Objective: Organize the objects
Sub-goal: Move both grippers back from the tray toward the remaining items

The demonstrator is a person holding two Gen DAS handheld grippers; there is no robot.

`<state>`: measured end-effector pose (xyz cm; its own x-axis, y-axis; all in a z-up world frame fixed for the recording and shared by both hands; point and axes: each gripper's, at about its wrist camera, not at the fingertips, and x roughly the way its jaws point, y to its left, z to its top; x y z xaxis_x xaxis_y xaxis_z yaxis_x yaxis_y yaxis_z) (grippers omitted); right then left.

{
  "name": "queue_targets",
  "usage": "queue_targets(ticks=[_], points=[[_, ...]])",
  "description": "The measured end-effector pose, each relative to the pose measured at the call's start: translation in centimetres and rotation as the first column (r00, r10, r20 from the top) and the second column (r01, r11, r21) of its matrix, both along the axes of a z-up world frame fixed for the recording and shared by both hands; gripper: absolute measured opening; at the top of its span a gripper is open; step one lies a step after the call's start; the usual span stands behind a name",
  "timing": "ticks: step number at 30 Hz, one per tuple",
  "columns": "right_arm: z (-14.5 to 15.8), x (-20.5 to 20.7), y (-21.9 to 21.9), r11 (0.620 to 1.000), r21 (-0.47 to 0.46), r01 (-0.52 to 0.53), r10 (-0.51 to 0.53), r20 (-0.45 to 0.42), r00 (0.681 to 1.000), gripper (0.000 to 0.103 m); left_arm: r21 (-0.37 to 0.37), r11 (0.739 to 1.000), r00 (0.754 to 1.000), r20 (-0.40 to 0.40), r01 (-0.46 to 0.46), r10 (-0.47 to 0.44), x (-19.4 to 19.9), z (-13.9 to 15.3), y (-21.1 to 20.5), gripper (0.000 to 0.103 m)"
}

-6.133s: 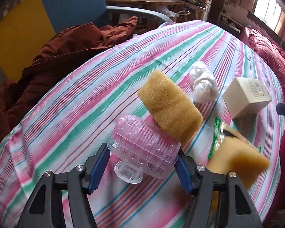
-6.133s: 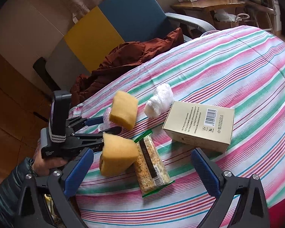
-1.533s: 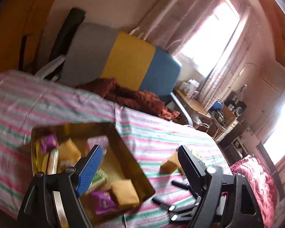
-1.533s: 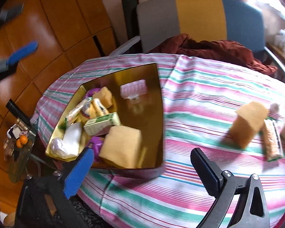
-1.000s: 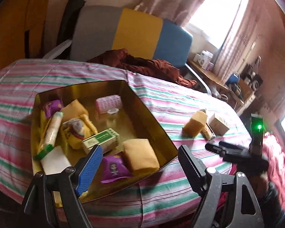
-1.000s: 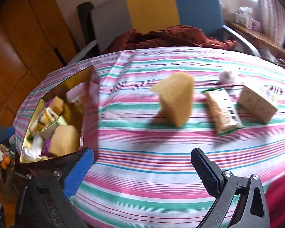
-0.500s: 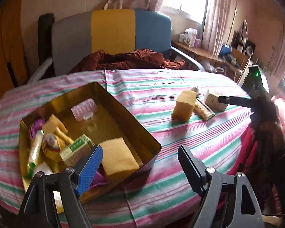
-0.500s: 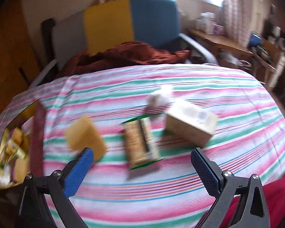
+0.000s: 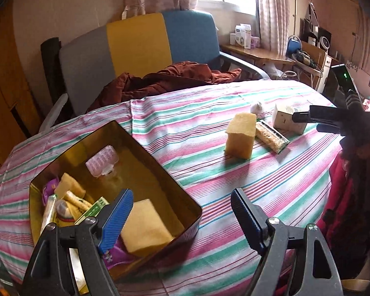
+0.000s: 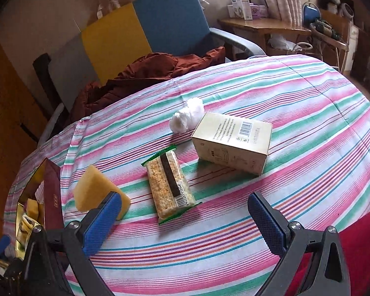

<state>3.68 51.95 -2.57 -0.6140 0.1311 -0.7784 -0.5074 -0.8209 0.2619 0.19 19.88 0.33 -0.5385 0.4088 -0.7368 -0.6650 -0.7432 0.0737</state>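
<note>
Right claw (image 10: pixel 185 218) spread, empty, snack bar (image 10: pixel 169 185) just ahead btwn its tips

Barcodes show on the snack bar (image 10: pixel 168 184) and box (image 10: pixel 231 142); their print is unreadable.

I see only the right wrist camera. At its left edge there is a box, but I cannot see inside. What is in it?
Observer: In the left wrist view a pink roller lies at the far end of the box.
Operator: Is there place for one more sponge?
Observer: One yellow sponge lies at the near end, and bare floor shows in the middle of the box.
Operator: Does the left gripper hold something?
Observer: No. The left gripper is open and empty, above the near corner of the box.
</note>
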Motion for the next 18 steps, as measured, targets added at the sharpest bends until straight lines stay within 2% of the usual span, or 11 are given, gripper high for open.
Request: queue_targets(ticks=[13,18], points=[[-1.3,0.0,1.0,0.997,-0.073,0.028,-0.026,0.04,0.999,0.103,-0.04,0.996,0.997,-0.002,0.082,-0.082,0.5,-0.8,4.4,0.083],[-1.4,0.0,1.2,0.996,-0.073,0.042,-0.038,0.055,0.998,0.103,-0.032,0.993,0.993,0.024,0.114,-0.113,0.4,-1.3,5.8,0.083]])
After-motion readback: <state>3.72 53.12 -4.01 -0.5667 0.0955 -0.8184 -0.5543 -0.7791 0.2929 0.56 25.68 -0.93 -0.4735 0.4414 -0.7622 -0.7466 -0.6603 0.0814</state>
